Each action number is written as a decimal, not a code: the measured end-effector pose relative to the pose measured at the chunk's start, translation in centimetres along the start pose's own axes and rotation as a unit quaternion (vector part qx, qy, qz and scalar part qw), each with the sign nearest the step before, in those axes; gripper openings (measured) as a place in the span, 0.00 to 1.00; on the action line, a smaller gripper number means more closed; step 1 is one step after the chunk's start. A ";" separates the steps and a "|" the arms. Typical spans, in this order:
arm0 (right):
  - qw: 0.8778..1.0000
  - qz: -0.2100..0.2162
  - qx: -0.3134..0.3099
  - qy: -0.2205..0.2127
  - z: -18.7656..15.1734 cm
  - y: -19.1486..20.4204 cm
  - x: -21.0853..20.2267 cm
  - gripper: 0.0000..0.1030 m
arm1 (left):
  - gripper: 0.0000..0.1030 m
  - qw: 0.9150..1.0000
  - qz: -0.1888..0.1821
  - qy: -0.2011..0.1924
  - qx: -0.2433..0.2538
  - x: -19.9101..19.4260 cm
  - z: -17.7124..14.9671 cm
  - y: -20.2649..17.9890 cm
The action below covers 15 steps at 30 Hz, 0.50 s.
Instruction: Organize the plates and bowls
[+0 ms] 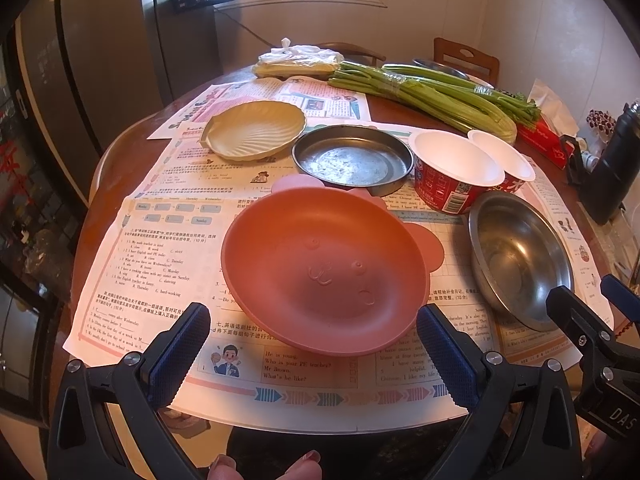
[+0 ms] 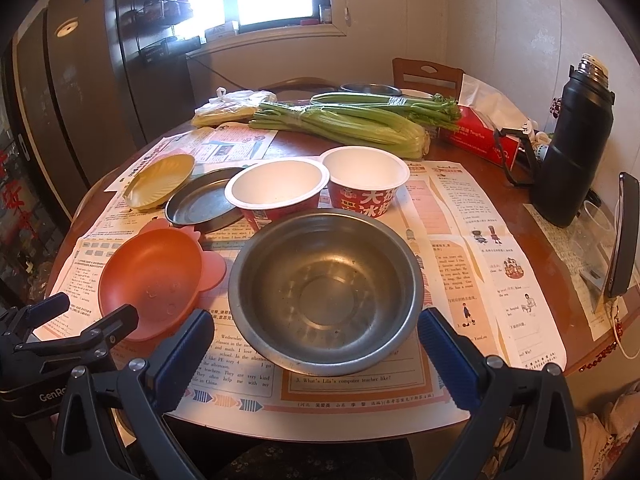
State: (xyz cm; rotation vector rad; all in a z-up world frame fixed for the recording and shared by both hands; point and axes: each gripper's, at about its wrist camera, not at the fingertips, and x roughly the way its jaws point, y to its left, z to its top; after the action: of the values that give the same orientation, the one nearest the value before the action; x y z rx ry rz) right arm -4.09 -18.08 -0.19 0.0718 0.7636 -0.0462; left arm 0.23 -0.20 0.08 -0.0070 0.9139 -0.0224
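A round wooden table stands in a kitchen corner, below a bright window and beside a dark fridge, with printed worksheets spread flat across its top. On the paper, nearest the edge, sit a pink plastic bowl with rounded ear tabs and a faint embossed face, and to its right, just beside it, a steel bowl, dull and scuffed with ringed marks in its base. Behind them lie a shallow steel pan with a flat bottom, a pale yellow plate ribbed like a shell, and two red paper cups with white smooth insides, touching side by side. Farther back are bundled celery, a white plastic bag, a red tissue box and a tall black flask.

The left gripper hangs low at the near edge with its jaws spread wide either side of the pink bowl's near rim, ridged blue pads clear of it. The right gripper is likewise wide apart, flanking the steel bowl's near rim without touching. Both hold nothing. Fingertips show at the bottom of the left view.
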 end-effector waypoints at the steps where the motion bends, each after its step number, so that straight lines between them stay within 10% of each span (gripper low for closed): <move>1: 1.000 0.000 0.000 0.001 0.0 0.0 0.0 1.00 | 1.00 1.000 0.000 0.001 -0.001 0.1 0.1 0.1; 15: 1.000 0.008 -0.020 0.000 0.6 1.6 0.2 0.99 | 1.00 1.000 0.000 -0.009 -0.023 -0.3 0.2 1.8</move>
State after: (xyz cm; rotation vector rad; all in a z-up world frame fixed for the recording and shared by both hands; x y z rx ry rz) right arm -3.42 -16.58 0.17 0.0401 0.7642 -0.0167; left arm 0.29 1.59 0.41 -0.0501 0.8970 -0.0015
